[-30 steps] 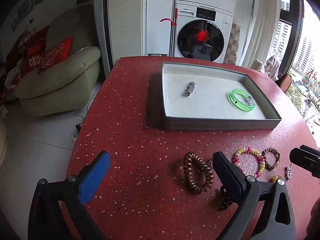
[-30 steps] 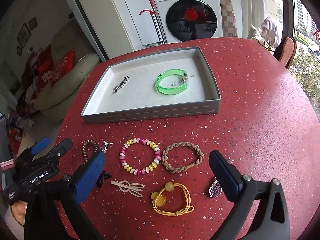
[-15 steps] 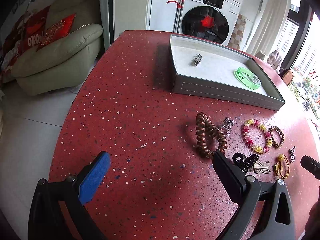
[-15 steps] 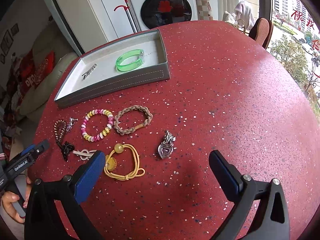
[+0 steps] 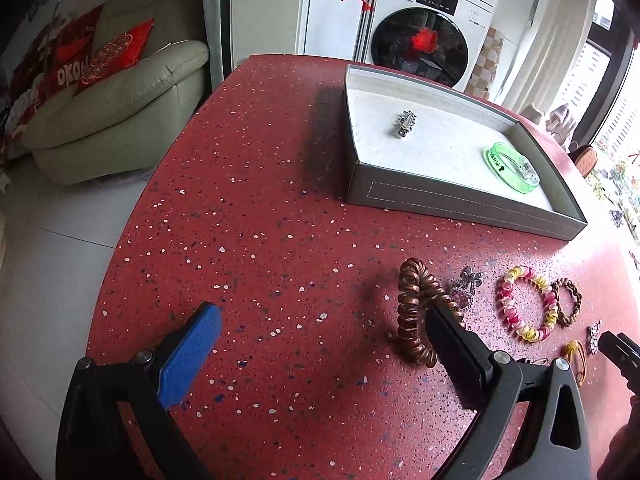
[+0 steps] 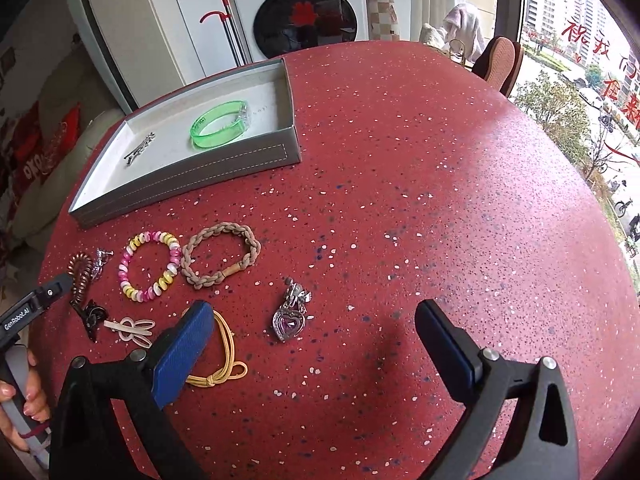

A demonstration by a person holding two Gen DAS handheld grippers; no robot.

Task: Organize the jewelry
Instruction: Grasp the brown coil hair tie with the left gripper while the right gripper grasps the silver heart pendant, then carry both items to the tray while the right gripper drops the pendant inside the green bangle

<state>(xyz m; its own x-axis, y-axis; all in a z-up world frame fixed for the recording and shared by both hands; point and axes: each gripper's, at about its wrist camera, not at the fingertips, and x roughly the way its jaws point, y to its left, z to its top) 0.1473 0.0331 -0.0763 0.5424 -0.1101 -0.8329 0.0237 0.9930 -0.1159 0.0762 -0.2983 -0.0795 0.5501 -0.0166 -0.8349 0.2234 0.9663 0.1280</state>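
A grey tray point(image 5: 460, 200) point(image 6: 180, 184) on the red table holds a green bangle point(image 5: 512, 166) point(image 6: 220, 124) and a silver clip point(image 5: 405, 122) point(image 6: 139, 148). In front of it lie a brown coil hair tie point(image 5: 412, 312) point(image 6: 80, 276), a pink-yellow bead bracelet point(image 5: 526, 308) point(image 6: 150, 266), a braided bracelet point(image 6: 220, 254), a yellow hair tie point(image 6: 224, 356), a heart pendant point(image 6: 290, 318), a bunny clip point(image 6: 130, 328) and a black claw clip point(image 6: 92, 316). My left gripper point(image 5: 320, 340) is open, its right finger beside the coil tie. My right gripper point(image 6: 314, 344) is open above the pendant.
A washing machine point(image 5: 424, 40) and a red-handled mop point(image 5: 366, 16) stand behind the table. A sofa with red cushions point(image 5: 112, 92) is at the left. A chair point(image 6: 500, 64) stands at the table's far right edge.
Both grippers have pulled back from the tray toward the near side. The right view has swung right, bringing the pendant between its fingers. Both stay open.
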